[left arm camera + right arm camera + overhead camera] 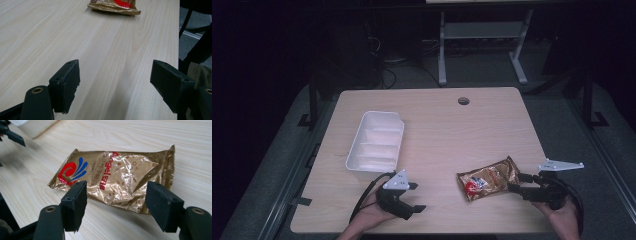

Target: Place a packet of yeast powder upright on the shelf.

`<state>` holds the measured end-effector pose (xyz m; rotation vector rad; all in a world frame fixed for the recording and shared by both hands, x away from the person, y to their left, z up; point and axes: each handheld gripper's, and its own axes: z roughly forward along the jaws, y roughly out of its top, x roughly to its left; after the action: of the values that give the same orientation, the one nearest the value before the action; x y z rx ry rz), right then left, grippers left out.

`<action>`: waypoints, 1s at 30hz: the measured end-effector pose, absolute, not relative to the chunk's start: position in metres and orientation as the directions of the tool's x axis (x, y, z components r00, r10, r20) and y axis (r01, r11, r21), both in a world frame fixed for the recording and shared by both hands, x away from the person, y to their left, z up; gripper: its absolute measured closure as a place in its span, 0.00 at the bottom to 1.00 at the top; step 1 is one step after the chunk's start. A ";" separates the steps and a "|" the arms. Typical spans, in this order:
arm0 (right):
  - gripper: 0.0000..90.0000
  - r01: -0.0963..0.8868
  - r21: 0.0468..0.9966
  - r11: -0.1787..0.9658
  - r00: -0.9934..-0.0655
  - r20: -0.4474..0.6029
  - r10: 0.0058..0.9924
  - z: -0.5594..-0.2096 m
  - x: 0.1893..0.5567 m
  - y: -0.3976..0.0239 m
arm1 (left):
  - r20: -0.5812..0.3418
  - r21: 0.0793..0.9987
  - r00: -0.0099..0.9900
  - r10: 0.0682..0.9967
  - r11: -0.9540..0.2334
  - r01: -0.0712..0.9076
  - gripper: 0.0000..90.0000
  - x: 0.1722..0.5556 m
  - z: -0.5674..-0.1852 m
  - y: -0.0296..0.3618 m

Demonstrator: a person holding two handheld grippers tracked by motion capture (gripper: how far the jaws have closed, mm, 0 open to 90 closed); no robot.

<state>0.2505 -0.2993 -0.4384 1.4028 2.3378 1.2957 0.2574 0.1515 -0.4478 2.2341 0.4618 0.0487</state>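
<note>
A crinkled gold foil packet (488,178) with red and blue print lies flat on the wooden table (437,125), right of centre near the front. In the right gripper view the packet (117,176) sits just ahead of the jaws. My right gripper (519,183) is open, its tips at the packet's right end, nothing between them. My left gripper (414,196) is open near the front edge, left of the packet, pointing right. In the left gripper view the packet (113,5) lies far ahead beyond the open jaws (115,85).
A white plastic tray (376,141) with ribbed compartments stands left of centre, just behind my left gripper. A round cable hole (463,101) is at the table's back. The table's right edge (179,37) drops to a grey floor.
</note>
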 end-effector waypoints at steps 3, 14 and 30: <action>0.35 0.668 0.723 0.175 -0.542 0.312 0.781 -0.437 0.250 -0.305 | -0.122 0.749 0.930 0.347 -0.583 0.316 0.27 0.257 -0.445 0.149; 0.33 0.680 0.728 0.089 -0.475 0.344 0.810 -0.435 0.250 -0.327 | -0.096 0.715 0.941 0.324 -0.636 0.292 0.45 0.270 -0.435 0.113; 0.32 0.697 0.717 0.025 -0.438 0.398 0.806 -0.439 0.259 -0.344 | -0.096 0.660 0.961 0.261 -0.706 0.257 0.77 0.303 -0.425 0.045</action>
<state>0.2590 -0.3444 -0.4388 1.5949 2.1593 1.3881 0.3032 0.0451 -0.4255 2.3848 0.3619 0.0056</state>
